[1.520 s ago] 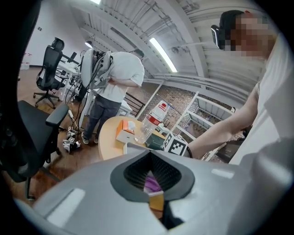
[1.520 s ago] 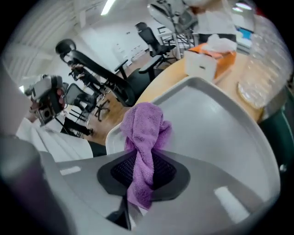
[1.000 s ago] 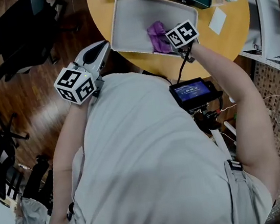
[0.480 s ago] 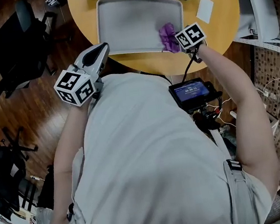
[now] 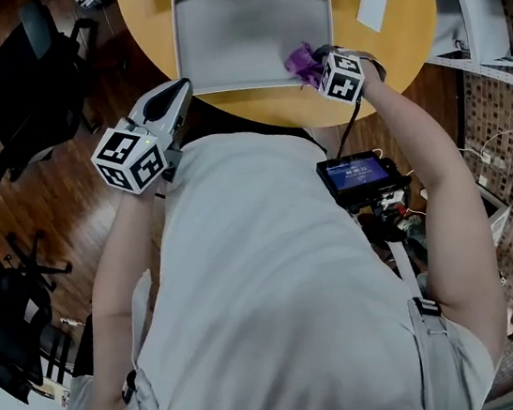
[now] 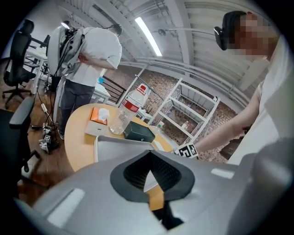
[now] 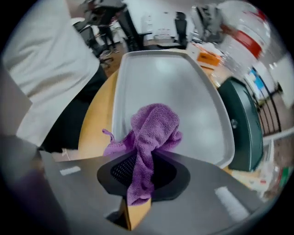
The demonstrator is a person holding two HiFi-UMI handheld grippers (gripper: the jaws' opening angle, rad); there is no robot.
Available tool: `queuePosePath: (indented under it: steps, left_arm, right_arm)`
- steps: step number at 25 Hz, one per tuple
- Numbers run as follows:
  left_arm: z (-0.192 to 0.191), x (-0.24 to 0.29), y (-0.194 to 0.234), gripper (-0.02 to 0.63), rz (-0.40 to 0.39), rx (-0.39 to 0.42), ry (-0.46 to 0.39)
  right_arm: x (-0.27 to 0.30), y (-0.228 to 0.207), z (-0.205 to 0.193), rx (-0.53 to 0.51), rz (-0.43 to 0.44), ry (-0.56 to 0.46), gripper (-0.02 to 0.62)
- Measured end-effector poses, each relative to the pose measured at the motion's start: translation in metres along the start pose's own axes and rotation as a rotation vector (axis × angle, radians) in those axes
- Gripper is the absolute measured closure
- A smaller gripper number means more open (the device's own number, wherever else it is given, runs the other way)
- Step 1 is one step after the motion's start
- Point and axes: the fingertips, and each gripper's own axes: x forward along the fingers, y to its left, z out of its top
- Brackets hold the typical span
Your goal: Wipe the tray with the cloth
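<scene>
Two jaws of right gripper (image 5: 312, 57) are clamping crumpled purple cloth (image 7: 154, 128) over grey metal tray's (image 5: 240, 21) near-right corner, probably needing flatter contact; left gripper (image 5: 185, 84) closed, empty.

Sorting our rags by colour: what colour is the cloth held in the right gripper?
Purple. The cloth shows best in the right gripper view.

tray (image 5: 233, 37): grey, rectangular, lying flat | cloth (image 5: 300, 59): purple, bunched, in right gripper (image 5: 313, 61) jaws, tray's near-right corner

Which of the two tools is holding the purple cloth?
The right tool: the purple cloth is clamped between its jaws. The left tool is shut on nothing.
</scene>
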Motion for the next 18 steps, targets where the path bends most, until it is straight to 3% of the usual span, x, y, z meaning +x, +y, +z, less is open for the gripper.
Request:
queuePosePath:
  steps: [2,8,14,18]
  left_arm:
    - [0.002,0.002,-0.006,0.606,0.01,-0.009,-0.008]
    - [0.006,0.012,-0.036,0.606,0.055,-0.007,-0.018]
    - [0.013,0.018,-0.053,0.606,0.166,-0.017,-0.047]
    - [0.011,0.005,-0.063,0.606,0.228,-0.011,-0.061]
  right_arm:
    - [-0.001,0.01,0.0,-0.149,0.006,0.018,0.531]
    - [-0.014,0.0,-0.002,-0.365,0.076,0.047,0.528]
    - [-0.017,-0.068,0.0,-0.429,0.098,0.031,0.526]
    - [-0.027,-0.111,0.014,-0.468,0.05,0.049,0.525]
